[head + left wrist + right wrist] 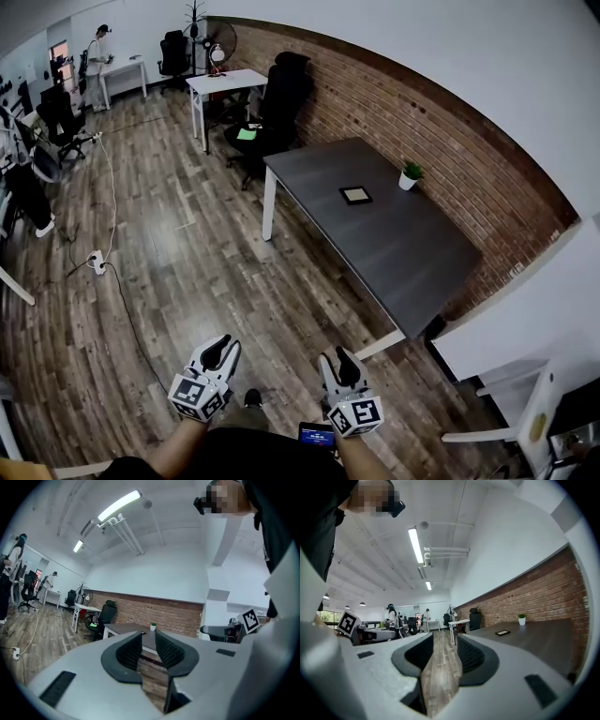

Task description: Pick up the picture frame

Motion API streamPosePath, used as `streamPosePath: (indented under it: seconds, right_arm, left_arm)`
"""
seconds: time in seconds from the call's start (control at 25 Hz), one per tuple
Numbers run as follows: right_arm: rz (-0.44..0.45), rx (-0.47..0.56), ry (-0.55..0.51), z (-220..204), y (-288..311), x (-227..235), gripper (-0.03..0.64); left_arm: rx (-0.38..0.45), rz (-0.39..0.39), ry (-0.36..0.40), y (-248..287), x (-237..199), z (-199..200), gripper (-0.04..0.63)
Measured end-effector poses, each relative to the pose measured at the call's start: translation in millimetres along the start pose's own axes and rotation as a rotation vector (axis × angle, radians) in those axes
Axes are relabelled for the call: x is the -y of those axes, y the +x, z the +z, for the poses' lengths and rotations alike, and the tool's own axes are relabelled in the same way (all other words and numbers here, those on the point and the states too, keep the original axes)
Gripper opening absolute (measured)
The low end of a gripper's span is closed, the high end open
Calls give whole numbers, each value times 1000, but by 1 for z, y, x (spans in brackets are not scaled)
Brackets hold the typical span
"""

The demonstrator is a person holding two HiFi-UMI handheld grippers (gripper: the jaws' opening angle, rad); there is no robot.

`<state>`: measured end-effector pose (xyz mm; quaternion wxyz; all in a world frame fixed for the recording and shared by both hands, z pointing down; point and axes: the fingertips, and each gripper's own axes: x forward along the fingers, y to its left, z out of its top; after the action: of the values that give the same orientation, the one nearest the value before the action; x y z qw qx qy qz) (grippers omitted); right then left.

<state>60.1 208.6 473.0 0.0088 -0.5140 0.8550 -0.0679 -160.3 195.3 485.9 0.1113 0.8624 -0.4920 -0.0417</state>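
Plainly small, dark-rimmed picture frame (355,195).

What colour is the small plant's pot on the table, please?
White; the pot shows best in the head view.

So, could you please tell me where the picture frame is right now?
In the head view, the picture frame lies flat on the dark table along the brick wall, just left of the small potted plant.

Potted plant (410,174) on grey table (398,246)
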Motion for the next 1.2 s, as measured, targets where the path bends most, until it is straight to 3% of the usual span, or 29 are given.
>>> streamPosePath:
  seconds: [0.32,0.52,1.2]
  right_arm:
    - [19,10,-22,23,108,13,163]
    - [25,6,-33,27,147,16,163]
    - [69,5,25,22,313,97,163]
  left_arm:
    - [32,-30,3,77,-69,27,80]
    - [45,-12,-55,105,-104,29,80]
    - [13,32,10,246,-188,53,81]
